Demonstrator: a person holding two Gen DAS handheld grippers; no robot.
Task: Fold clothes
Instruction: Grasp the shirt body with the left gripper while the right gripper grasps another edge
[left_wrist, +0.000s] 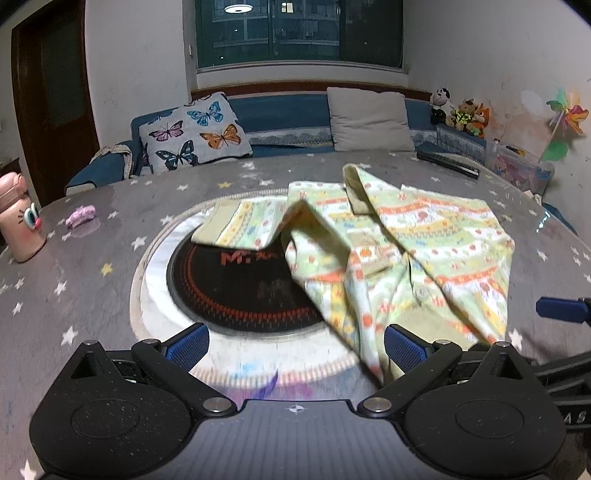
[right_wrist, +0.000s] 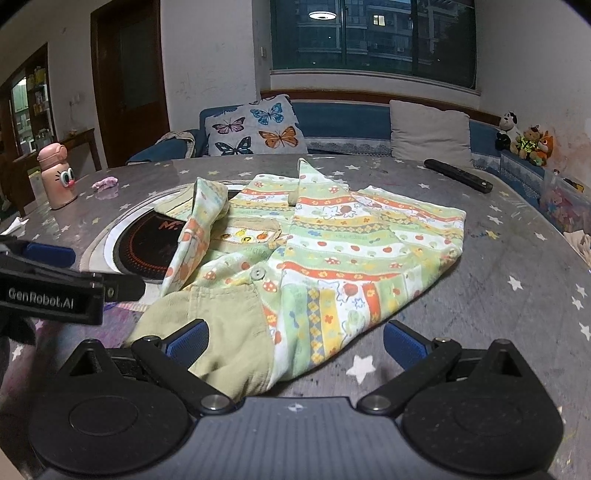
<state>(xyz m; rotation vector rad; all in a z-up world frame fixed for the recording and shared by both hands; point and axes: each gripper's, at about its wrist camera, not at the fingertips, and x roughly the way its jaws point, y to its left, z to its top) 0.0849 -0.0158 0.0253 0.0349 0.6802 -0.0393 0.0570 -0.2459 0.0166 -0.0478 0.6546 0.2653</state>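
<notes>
A small green, yellow and orange patterned shirt (left_wrist: 406, 251) (right_wrist: 332, 251) lies rumpled on the grey star-print table (left_wrist: 74, 288) (right_wrist: 517, 295), partly over a round black hotplate (left_wrist: 240, 288) (right_wrist: 147, 251). One sleeve (left_wrist: 240, 225) stretches left over the hotplate rim. My left gripper (left_wrist: 295, 349) is open at the shirt's near left edge, its right fingertip (left_wrist: 402, 349) close beside a fold of cloth. My right gripper (right_wrist: 295, 343) is open over the shirt's plain olive hem (right_wrist: 221, 332). The left gripper's body (right_wrist: 51, 291) shows at the left of the right wrist view.
A pink bottle with cartoon eyes (left_wrist: 20, 218) (right_wrist: 59, 177) and a pink cloth lump (left_wrist: 81, 216) (right_wrist: 105, 183) sit at the table's left. A black remote (left_wrist: 447, 162) (right_wrist: 458, 174) lies far right. A sofa with a butterfly cushion (left_wrist: 195, 133) (right_wrist: 255, 127) stands behind.
</notes>
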